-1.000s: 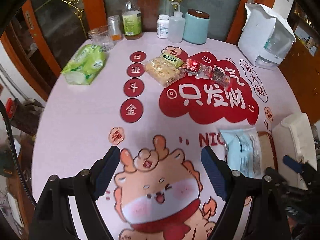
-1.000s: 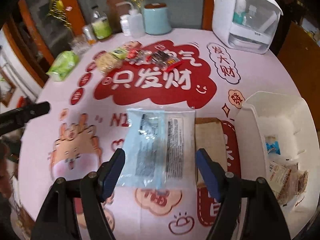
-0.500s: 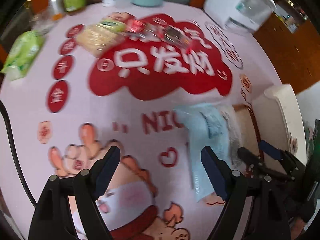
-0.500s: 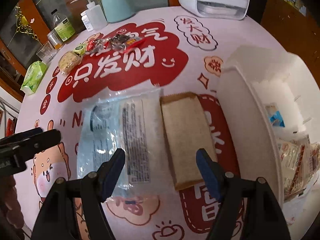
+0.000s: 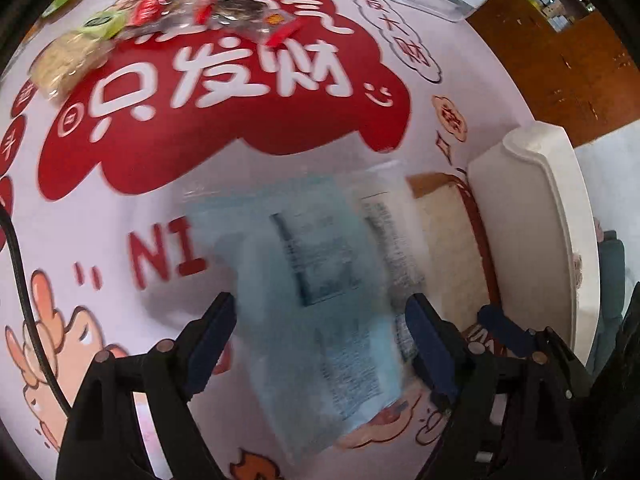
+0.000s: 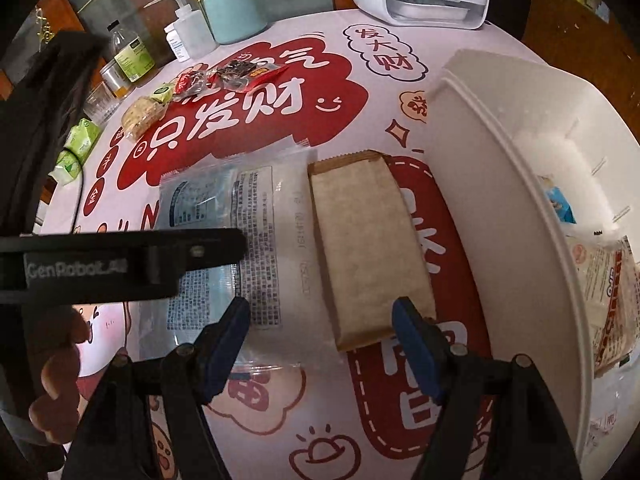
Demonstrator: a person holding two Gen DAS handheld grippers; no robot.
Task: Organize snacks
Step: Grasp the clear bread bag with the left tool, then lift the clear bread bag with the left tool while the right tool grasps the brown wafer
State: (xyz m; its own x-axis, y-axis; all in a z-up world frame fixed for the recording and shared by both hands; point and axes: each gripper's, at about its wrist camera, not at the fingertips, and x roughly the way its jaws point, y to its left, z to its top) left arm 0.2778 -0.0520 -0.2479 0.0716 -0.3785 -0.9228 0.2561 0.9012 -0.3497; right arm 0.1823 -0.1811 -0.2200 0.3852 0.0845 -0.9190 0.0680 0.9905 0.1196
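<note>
Left gripper (image 5: pixel 320 332): we see its black jaws opening, the blue pack between the navy pads, untouched.
Right gripper (image 6: pixel 322 332): released, astride the seam between both packs.
Blue pack (image 5: pixel 316 280): flat glossy film, printed, just left of the brown pack.
Brown pack (image 6: pixel 368 248): matte, rectangular, crimped ends, beside the bin.
Bin (image 6: pixel 500 184): smooth white plastic, right of the brown pack.
Small snacks (image 6: pixel 224 76): crinkly wrappers, far beyond the blue pack.
</note>
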